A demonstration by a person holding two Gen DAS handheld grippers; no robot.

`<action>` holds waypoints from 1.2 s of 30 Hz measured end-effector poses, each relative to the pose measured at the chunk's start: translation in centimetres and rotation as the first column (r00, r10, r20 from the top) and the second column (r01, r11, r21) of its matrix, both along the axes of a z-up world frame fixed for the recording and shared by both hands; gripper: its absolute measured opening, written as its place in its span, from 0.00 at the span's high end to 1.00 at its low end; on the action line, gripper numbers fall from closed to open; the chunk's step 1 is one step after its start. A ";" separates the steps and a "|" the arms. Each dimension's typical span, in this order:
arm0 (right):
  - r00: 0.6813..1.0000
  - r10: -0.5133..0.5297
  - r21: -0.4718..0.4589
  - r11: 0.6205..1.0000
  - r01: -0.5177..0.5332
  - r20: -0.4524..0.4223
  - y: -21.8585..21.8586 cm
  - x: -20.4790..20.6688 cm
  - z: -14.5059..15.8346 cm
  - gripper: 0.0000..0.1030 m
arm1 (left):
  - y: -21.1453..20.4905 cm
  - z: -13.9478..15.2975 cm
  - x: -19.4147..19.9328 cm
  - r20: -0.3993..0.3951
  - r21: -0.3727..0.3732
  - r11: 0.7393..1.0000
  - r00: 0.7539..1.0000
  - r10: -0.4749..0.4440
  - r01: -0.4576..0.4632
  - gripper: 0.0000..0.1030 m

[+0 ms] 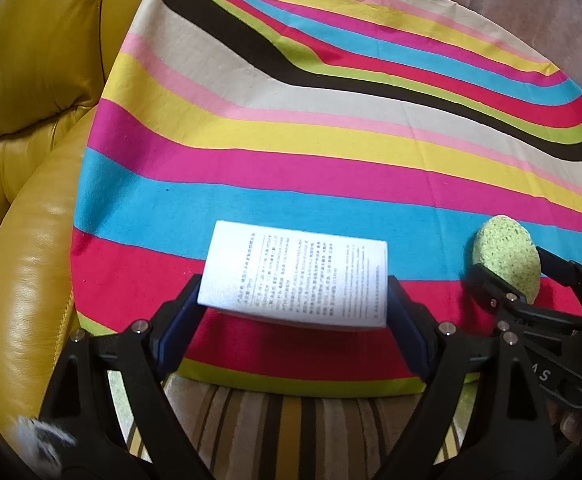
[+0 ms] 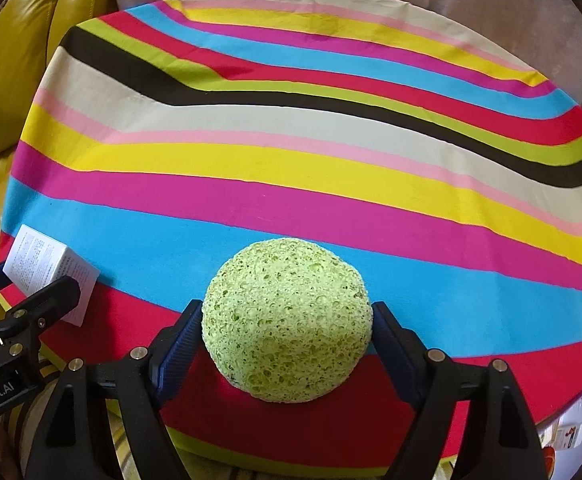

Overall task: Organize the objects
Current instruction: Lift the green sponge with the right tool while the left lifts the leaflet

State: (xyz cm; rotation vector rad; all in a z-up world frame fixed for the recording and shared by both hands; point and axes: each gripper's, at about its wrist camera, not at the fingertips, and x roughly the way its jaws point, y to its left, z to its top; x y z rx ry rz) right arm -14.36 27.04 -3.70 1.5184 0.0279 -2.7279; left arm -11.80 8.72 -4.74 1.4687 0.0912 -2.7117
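Left claw [image 1: 293, 304] grips a white box [image 1: 295, 276] printed with small text, its two pads pressed to the box's short sides, low in the middle of the left wrist view. Right claw [image 2: 287, 332] has a round green sponge [image 2: 287, 320] between its pads, which touch it on both sides at the lower middle of the right wrist view. Both things sit over the near edge of a desk [image 1: 291, 140] draped in a cloth of bright stripes. At the left of both views stands a yellow leather armchair [image 1: 31, 160]. Below the desk's edge lies a striped rug [image 1: 291, 420].
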 end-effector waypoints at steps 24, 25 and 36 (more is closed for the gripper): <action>0.998 -0.059 -0.030 0.998 0.058 -0.016 2.7 3.6 1.6 0.20 | 4.0 1.3 2.3 -0.017 -0.024 0.996 0.996 -0.082 0.082 0.15; 0.998 -0.062 -0.029 0.998 0.061 -0.015 2.9 3.7 1.6 0.20 | 4.1 1.3 2.4 -0.017 -0.022 0.996 0.996 -0.086 0.086 0.15; 0.995 -0.097 -0.016 0.995 0.096 -0.011 4.5 5.7 1.9 0.20 | 5.9 1.5 3.2 -0.019 -0.027 0.991 0.992 -0.128 0.128 0.15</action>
